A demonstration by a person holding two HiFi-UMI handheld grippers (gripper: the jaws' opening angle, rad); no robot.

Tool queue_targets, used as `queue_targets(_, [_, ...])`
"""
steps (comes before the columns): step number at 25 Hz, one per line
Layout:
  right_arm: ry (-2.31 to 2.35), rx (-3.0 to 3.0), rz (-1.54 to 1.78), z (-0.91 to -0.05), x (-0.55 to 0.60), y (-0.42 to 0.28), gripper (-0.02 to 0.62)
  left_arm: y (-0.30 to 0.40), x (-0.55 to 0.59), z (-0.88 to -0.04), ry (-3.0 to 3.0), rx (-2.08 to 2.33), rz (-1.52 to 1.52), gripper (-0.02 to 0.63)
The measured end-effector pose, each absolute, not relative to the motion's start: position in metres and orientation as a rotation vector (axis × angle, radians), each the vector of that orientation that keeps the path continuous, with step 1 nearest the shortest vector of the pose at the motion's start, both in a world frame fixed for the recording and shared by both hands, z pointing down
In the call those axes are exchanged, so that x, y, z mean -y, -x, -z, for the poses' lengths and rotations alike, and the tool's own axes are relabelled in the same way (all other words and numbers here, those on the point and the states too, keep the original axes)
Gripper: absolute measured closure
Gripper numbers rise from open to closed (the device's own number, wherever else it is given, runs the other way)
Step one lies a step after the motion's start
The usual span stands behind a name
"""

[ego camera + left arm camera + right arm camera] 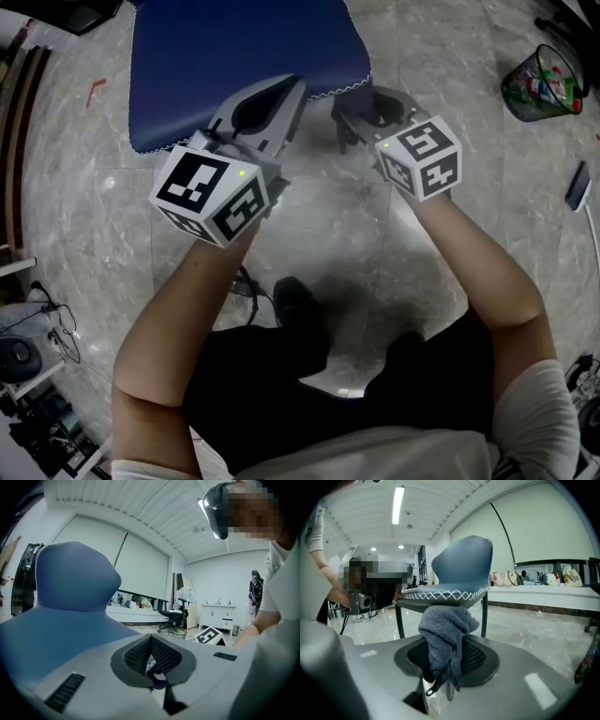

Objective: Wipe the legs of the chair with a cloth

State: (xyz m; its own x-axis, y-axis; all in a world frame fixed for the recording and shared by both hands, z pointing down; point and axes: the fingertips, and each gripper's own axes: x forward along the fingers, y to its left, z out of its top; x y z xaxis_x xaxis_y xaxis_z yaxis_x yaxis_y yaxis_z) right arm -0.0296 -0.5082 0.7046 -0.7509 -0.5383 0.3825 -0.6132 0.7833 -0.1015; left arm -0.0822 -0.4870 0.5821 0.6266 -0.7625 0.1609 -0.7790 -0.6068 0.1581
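The blue chair (244,56) stands right in front of me, its seat edged with white zigzag stitching. My left gripper (292,91) hangs over the seat's front edge, jaws together with nothing between them. In the left gripper view the chair's blue seat and back (70,597) fill the left side, close to that gripper (151,644). My right gripper (352,111) is low beside the seat's front right corner. It (445,654) is shut on a bunched grey cloth (445,630). Ahead of it are the seat (445,595) and two dark legs (399,620) (483,616).
A mesh waste basket (542,84) with a green liner stands at the far right. Cables and devices (28,356) clutter the floor at the left. A black office chair (173,616) and a white cabinet (218,613) stand farther off. A low ledge with bags (534,590) runs behind the chair.
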Motion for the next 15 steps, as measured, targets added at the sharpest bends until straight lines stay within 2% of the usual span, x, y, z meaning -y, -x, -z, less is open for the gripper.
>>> queue_targets(5, [-0.911,2.642,-0.301,-0.739,0.507,0.028,0.453,0.081,0.489,-0.581,-2.636,1.265,-0.091,0.600])
queue_targets(15, [-0.815,2.371,-0.486,-0.953,0.486,0.022,0.451,0.079,0.488,-0.584,-2.667,1.223,-0.130,0.600])
